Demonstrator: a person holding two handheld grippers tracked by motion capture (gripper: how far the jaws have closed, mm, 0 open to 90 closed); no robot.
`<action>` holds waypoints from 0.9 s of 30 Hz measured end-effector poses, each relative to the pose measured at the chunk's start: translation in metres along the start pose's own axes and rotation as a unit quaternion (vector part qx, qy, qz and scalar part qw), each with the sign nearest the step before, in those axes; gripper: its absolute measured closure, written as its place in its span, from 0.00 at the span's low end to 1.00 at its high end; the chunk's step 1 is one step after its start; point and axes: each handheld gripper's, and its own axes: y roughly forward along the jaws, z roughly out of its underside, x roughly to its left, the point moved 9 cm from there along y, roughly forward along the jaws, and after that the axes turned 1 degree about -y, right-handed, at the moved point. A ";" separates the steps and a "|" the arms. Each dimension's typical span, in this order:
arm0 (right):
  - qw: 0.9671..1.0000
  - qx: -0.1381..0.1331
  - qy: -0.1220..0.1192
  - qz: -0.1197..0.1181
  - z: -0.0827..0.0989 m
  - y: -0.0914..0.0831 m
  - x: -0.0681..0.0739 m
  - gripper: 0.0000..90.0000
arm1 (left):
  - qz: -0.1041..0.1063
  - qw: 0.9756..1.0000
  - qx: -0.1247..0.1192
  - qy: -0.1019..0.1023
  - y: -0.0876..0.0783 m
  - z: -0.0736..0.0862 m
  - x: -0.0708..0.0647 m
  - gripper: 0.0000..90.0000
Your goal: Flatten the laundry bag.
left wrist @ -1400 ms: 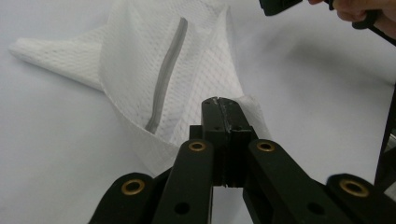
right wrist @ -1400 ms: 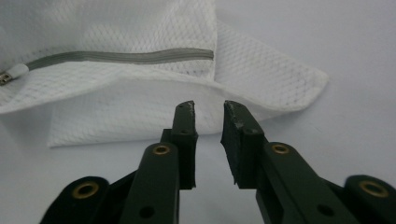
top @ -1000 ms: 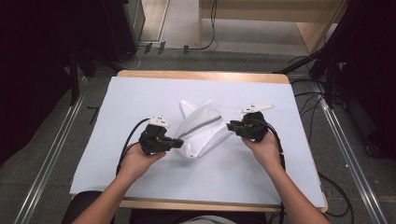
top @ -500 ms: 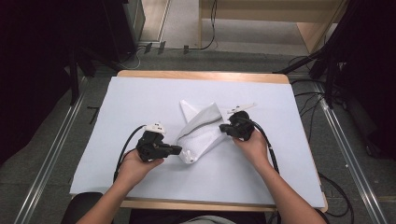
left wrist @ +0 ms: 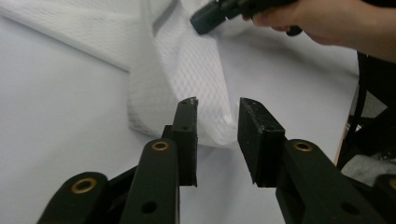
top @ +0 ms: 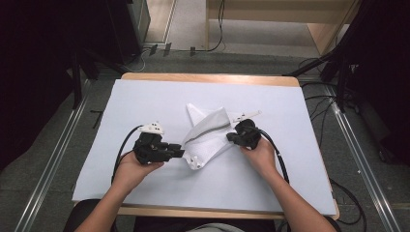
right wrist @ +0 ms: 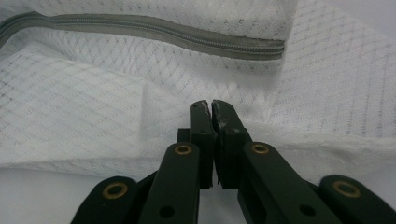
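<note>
White mesh bag: the left gripper has just been opening off its corner, while the right gripper has pinched shut on the edge before it.

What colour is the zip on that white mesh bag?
Grey, on the white mesh bag; the zip shows best in the right gripper view.

- The white mesh zippered bag lies mid-table on the white sheet-covered wooden table.
- The left gripper sits just left of it.
- The right gripper is at its right edge.
</note>
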 end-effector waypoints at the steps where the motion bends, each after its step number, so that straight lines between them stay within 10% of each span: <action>1: 1.000 0.000 0.001 0.000 0.000 0.000 0.000 0.99 | -0.003 1.000 -0.004 -0.002 -0.002 -0.003 0.003 0.74; 12: 1.000 -0.005 -0.004 0.001 0.001 0.000 0.001 0.98 | -0.016 1.000 0.005 -0.015 0.013 -0.040 0.033 0.61; 27: 1.000 -0.003 -0.004 -0.001 0.002 -0.002 0.002 0.98 | -0.002 0.999 0.037 -0.010 0.080 -0.090 0.045 0.57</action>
